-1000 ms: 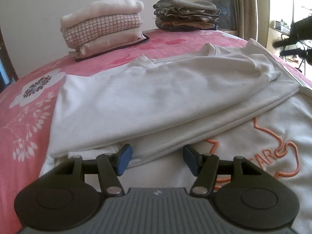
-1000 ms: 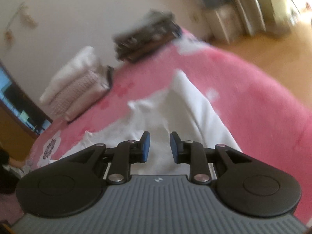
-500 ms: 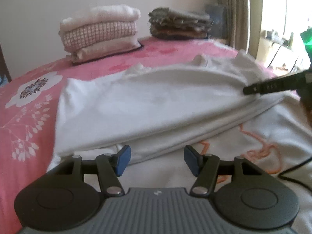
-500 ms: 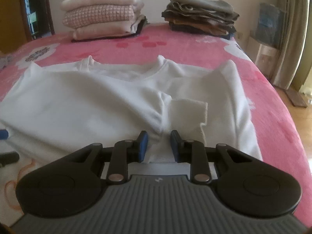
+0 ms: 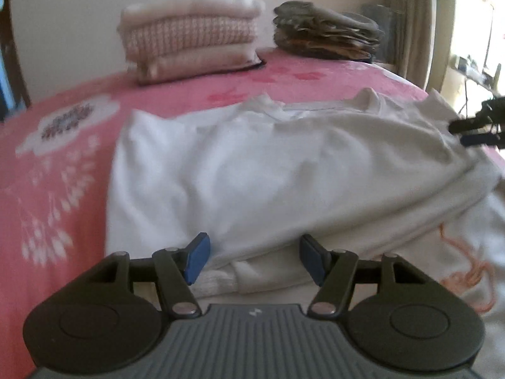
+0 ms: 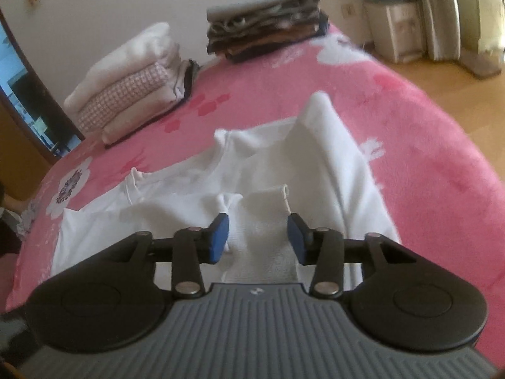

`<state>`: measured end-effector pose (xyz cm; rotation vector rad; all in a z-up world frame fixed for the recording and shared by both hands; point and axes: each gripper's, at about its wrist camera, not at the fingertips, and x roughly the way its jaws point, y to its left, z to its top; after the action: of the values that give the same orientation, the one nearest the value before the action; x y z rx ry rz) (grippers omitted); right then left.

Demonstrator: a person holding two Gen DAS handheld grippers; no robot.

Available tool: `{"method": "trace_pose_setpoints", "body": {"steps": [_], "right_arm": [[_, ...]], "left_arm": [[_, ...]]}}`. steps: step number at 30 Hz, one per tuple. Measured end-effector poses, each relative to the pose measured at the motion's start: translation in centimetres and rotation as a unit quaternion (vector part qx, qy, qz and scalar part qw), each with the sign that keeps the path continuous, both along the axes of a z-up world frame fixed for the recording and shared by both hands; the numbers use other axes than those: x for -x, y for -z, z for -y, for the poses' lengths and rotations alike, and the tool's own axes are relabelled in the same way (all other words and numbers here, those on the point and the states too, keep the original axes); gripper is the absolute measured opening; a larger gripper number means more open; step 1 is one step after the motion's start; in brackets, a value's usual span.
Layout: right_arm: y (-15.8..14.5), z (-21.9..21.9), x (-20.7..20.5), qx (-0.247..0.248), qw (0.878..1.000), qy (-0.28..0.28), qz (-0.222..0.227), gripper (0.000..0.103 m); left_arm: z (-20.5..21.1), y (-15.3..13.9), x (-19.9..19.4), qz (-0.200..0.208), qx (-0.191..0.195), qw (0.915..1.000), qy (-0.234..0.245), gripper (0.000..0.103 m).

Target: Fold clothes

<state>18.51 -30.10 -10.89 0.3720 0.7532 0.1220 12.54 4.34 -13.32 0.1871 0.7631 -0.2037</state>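
A white sweatshirt (image 5: pixel 268 170) with an orange print (image 5: pixel 467 271) lies partly folded on the pink bed (image 5: pixel 63 164). My left gripper (image 5: pixel 254 260) is open and empty, low over the folded near edge and a ribbed cuff (image 5: pixel 217 279). My right gripper (image 6: pixel 257 237) is open and empty, with a folded sleeve's ribbed cuff (image 6: pixel 268 208) lying between its jaws on the sweatshirt (image 6: pixel 331 164). The right gripper also shows at the right edge of the left wrist view (image 5: pixel 473 131).
Two stacks of folded clothes stand at the far side of the bed: a cream and pink-checked stack (image 5: pixel 189 44) (image 6: pixel 126 94) and a dark grey-brown stack (image 5: pixel 325 34) (image 6: pixel 268 25). The bed drops to a wooden floor (image 6: pixel 457 101) on the right.
My right gripper has opened from nearly shut and swung its view leftward across the sleeve. My left gripper stays open and has shifted slightly along the folded edge.
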Motion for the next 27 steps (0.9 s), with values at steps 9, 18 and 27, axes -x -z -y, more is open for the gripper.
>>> {"method": "trace_pose_setpoints", "body": {"steps": [9,18,27], "right_arm": [[1.0,-0.8,-1.2,0.019,0.999,-0.014,-0.023,0.007],[-2.1,-0.2,2.8,0.057,0.997,0.004,0.054,0.002],[0.8,0.2,3.3,0.09,0.995,0.022,0.022,0.003]], "left_arm": [[0.3,0.4,0.7,0.015,-0.02,0.9996,0.014,0.07],[-0.3,-1.3,0.7,0.015,0.025,0.9996,0.008,0.068],[-0.6,-0.6,0.5,0.002,0.029,0.9996,-0.002,0.069]]}}
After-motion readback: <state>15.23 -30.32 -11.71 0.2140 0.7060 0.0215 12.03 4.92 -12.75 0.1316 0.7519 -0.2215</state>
